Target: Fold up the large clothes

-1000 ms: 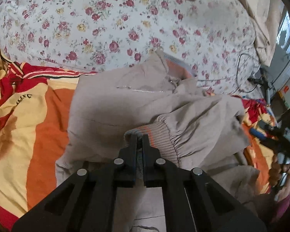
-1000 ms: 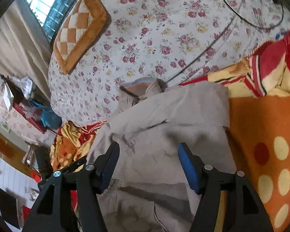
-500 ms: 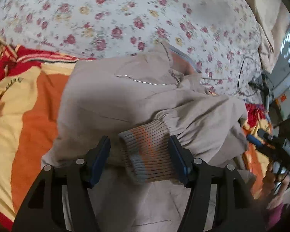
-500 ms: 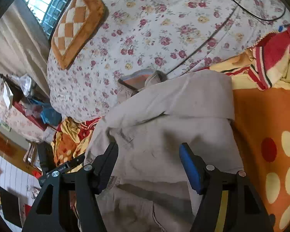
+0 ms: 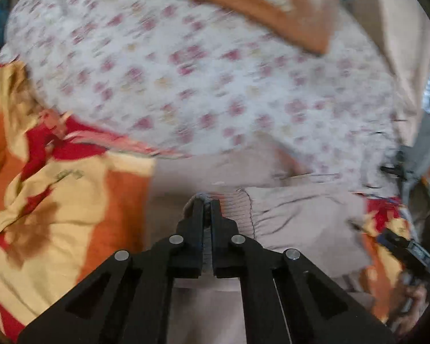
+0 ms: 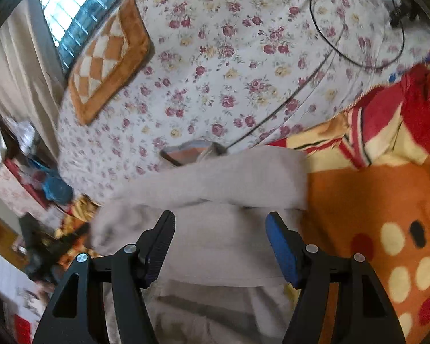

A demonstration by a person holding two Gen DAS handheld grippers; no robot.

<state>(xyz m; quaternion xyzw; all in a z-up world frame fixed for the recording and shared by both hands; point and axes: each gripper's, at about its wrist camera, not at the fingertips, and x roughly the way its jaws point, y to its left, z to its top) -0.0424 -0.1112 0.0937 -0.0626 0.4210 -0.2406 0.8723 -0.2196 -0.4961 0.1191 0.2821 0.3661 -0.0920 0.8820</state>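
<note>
The floral white bedsheet [image 6: 238,66] lies bare across the far middle of the bed, open to passage. An orange checkered cushion [image 6: 106,57] occupies the far left. A thin black cable loop [image 6: 355,48] lies on the sheet at far right. The crumpled red-and-yellow blanket [image 6: 387,132] rises at right, beside the beige jacket [image 6: 223,238].

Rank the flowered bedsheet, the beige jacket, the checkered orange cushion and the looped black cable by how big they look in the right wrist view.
1. flowered bedsheet
2. beige jacket, though it lies nearest the camera, which enlarges it
3. checkered orange cushion
4. looped black cable: its loop spans about as much as the cushion, so these two stay unsure.
</note>
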